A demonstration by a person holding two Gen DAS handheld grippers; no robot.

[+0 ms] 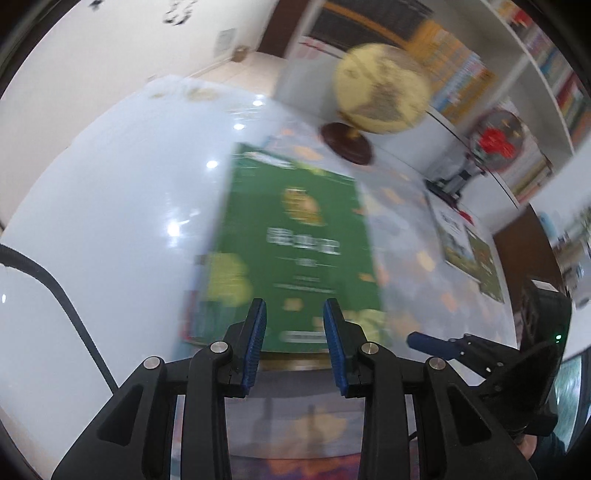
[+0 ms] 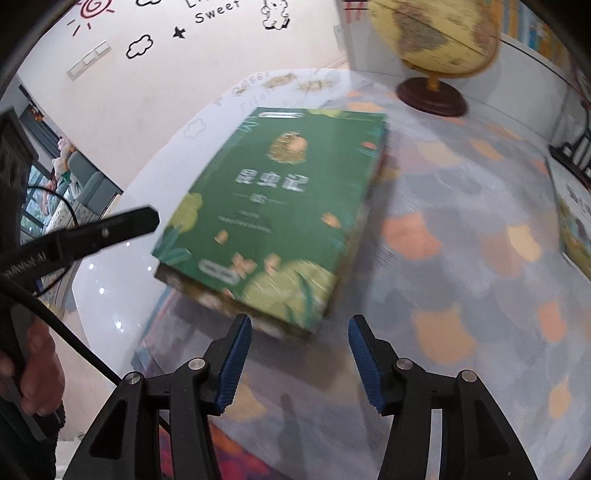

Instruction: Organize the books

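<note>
My left hand-held gripper [image 1: 294, 325] gapes narrowly, my right hand-held gripper [image 2: 300, 345] wider, both empty. The green book [image 2: 273, 206] looks stiff, weighty, glossy; I'd pinch its near edge.

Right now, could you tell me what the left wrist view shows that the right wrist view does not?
Only the left wrist view shows the bookshelves and the red-centred fan. Only the right wrist view shows the wall drawings and a hand on the left gripper's handle. Both show the green book lying on the stack, the globe, and both grippers open, holding nothing.
</note>
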